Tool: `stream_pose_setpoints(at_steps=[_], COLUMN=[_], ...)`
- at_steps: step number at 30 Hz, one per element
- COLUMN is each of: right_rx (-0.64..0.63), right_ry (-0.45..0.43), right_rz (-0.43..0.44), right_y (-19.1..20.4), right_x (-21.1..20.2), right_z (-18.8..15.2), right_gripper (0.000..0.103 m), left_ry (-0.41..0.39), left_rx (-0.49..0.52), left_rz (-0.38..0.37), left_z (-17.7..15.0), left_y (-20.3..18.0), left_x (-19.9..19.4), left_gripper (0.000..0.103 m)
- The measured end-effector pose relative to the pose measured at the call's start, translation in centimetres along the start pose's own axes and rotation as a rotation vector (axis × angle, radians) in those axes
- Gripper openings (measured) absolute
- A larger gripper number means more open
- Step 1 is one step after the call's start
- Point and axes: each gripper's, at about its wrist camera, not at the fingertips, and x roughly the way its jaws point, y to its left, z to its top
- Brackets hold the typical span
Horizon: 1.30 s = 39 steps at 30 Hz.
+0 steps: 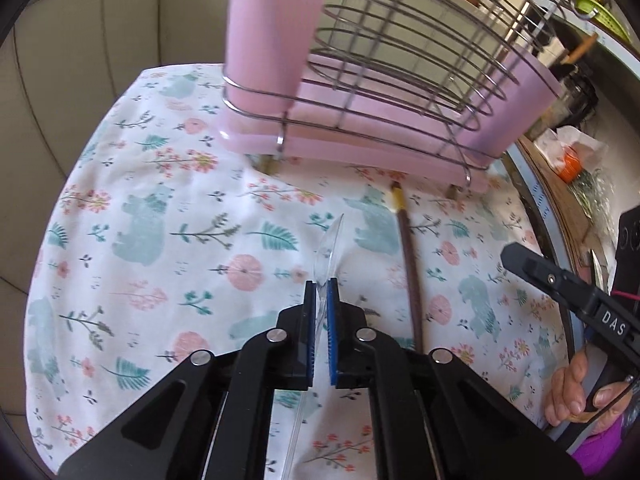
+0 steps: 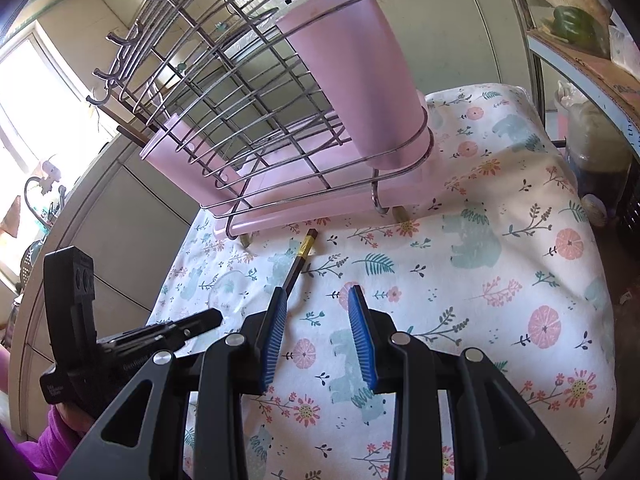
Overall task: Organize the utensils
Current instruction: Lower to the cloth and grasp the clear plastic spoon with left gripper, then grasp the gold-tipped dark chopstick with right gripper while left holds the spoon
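Note:
My left gripper [image 1: 321, 285] is shut on a clear plastic spoon [image 1: 329, 249], bowl forward, held above the floral cloth. A brown chopstick [image 1: 410, 264] with a yellow band lies on the cloth just right of it, pointing at the wire drying rack [image 1: 400, 40] with its pink tray [image 1: 360, 140] and pink utensil cup [image 1: 276, 20]. My right gripper [image 2: 318, 300] is open and empty, hovering over the cloth; the chopstick [image 2: 298, 266] lies just beyond its left fingertip. The spoon's bowl [image 2: 228, 292] and the left gripper [image 2: 200, 320] show at left there. The rack [image 2: 240, 92] and cup [image 2: 352, 72] stand behind.
The floral cloth [image 1: 160, 220] covers the table. A tiled wall is behind the rack. A shelf with food items [image 1: 572, 160] stands at the right edge, also in the right wrist view [image 2: 580, 28]. The right gripper [image 1: 568, 292] and a hand show at right.

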Motion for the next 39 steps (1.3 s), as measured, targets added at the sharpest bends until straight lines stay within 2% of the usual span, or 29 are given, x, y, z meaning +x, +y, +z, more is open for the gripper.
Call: stream_pose_setpoints(at_steps=[4,11,19,22,28,32,34,35,39], right_rx=[0.052,0.167,0.251,0.24,0.195,0.177,0.169,0.164,0.183], right_ry=[0.037,0.122,0.265,0.302,0.34,0.331,0.325,0.321,0.306], right_rz=[0.03,0.104,0.192,0.191,0.112,0.102,0.091,0.084,0.123], right_y=[-0.7,-2.3,-2.0,-0.9,0.4,0.9,1.4,1.5,0.7], right_x=[0.7,2.1,5.7,7.3,10.1,11.1,11.5,11.8,11.4], right_z=[0.1,1.2,2.5,2.8,3.5,3.6,3.5,3.5,3.0], right_gripper=[0.032,0.031,0.029,0.029,0.029,0.028,0.023,0.013,0.011], left_ry=[0.014,0.053,0.076,0.082,0.104,0.119,0.128,0.13,0.151], left_rx=[-0.001,0.004,0.026,0.03,0.055,0.088,0.106,0.111,0.135], left_rz=[0.017,0.003,-0.013,-0.012,-0.007,0.013,0.03,0.035,0.064], left_z=[0.3,0.5,1.3,1.3,1.7,1.8,2.0,2.0,2.0], left_y=[0.5,1.1,1.3,1.4,1.4,1.2,1.0,0.9,0.4], left_x=[0.1,0.3,0.8,0.7,0.8,0.9,1.0,1.0,1.2], left_gripper=[0.004,0.004,0.004,0.004,0.004,0.006,0.006,0.006,0.006])
